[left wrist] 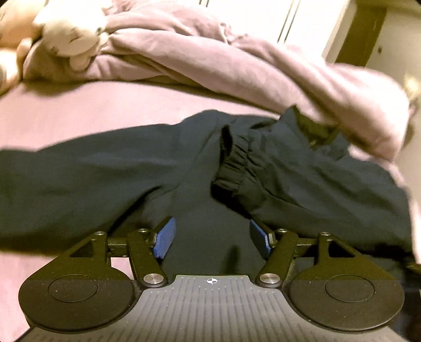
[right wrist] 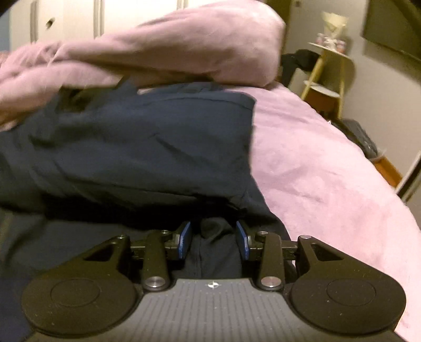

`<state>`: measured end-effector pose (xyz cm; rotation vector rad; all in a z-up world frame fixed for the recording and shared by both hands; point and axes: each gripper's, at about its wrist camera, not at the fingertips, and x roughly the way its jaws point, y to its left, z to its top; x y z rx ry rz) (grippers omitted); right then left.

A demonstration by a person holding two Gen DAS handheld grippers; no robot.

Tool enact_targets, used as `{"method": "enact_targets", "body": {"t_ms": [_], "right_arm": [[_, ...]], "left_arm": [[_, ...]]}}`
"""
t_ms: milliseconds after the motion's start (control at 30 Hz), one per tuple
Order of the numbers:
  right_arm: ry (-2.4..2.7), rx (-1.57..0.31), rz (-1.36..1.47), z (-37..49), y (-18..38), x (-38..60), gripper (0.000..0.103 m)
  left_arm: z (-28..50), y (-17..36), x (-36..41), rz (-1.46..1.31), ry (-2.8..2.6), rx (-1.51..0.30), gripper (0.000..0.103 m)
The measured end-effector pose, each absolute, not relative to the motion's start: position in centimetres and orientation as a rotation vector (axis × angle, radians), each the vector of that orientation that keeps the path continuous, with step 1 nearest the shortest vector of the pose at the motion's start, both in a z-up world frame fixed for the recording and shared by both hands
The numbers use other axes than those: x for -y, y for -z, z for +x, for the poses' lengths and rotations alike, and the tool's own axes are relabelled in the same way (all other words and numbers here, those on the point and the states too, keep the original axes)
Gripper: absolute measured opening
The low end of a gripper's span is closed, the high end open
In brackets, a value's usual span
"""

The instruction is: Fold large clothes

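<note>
Dark navy trousers [left wrist: 105,173] lie on a pink bed sheet [left wrist: 79,110]. Their black elastic waistband [left wrist: 231,168] stands bunched in the middle of the left wrist view. My left gripper [left wrist: 211,236] is low over the cloth with its blue pads [left wrist: 164,238] wide apart and dark fabric lying between them. In the right wrist view a folded navy layer [right wrist: 147,147] lies ahead. My right gripper [right wrist: 213,239] has its blue pads [right wrist: 185,239] apart, with a fold of the dark cloth [right wrist: 214,231] between them.
A crumpled pink duvet [left wrist: 236,65] [right wrist: 158,44] lies heaped just behind the trousers. A plush toy [left wrist: 68,34] sits at the far left. Right of the bed stand a yellow shelf [right wrist: 329,73] and a dark bag [right wrist: 360,136]. White wardrobe doors [right wrist: 79,18] are behind.
</note>
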<state>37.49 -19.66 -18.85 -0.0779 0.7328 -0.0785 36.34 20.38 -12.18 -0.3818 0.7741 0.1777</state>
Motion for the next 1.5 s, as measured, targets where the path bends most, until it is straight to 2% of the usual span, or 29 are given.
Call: {"method": "enact_targets", "body": {"t_ms": [100,133,233,367,500,567,667,733,767,800,900,1133,1300,1367,1433,1500], "right_arm": [[0.076,-0.740,-0.077,36.8,17.3,19.2,0.037],[0.059,-0.726,-0.046,36.1,16.7,19.3,0.037],[0.008,-0.688,0.094,32.9,15.3,19.9,0.038],[-0.047,-0.690,0.266,28.5,14.9,20.4,0.039],[-0.064,-0.712,0.285,25.4,15.3,19.8,0.039],[-0.038,-0.716,0.261,24.4,15.4,19.7,0.040],[-0.015,-0.725,0.253,23.2,15.6,19.9,0.040],[0.008,-0.724,0.269,23.1,15.8,20.6,0.040],[0.024,-0.729,0.279,23.2,15.9,20.9,0.040],[0.037,-0.738,0.290,23.2,16.1,21.2,0.040],[0.054,-0.763,0.323,23.3,16.8,22.0,0.040],[0.032,-0.731,0.364,22.3,16.9,23.1,0.040],[0.027,-0.695,0.405,21.9,16.7,24.1,0.040],[0.025,-0.686,0.421,21.8,16.5,24.4,0.040],[0.023,-0.686,0.430,21.6,16.5,24.8,0.040],[0.013,-0.692,0.436,21.5,16.5,25.3,0.040]], "left_arm": [[32.2,11.3,-23.4,-0.417,-0.265,-0.737,0.085],[30.6,11.2,-24.9,-0.419,-0.310,-0.717,0.085],[27.1,11.7,-29.9,-0.486,-0.453,-0.696,0.085],[22.9,13.5,-37.1,-0.718,-0.710,-0.616,0.083],[20.9,16.5,-42.6,-0.997,-0.797,-0.526,0.072],[20.0,17.8,-44.4,-1.145,-0.773,-0.415,0.071],[19.4,19.2,-46.2,-1.303,-0.775,-0.305,0.055],[19.3,20.1,-46.8,-1.362,-0.782,-0.286,0.028],[19.1,20.5,-47.1,-1.385,-0.783,-0.289,0.021],[19.1,20.8,-47.2,-1.400,-0.771,-0.287,0.015],[19.0,20.3,-46.8,-1.348,-0.754,-0.286,0.011],[23.7,10.1,-40.4,-0.935,-0.494,-0.217,0.010],[30.8,2.5,-25.2,-0.641,-0.021,-0.269,0.011],[33.0,2.0,-19.2,-0.590,0.132,-0.327,0.020],[34.9,3.2,-13.6,-0.550,0.241,-0.420,0.047],[36.6,5.5,-9.3,-0.458,0.274,-0.563,0.044]]}}
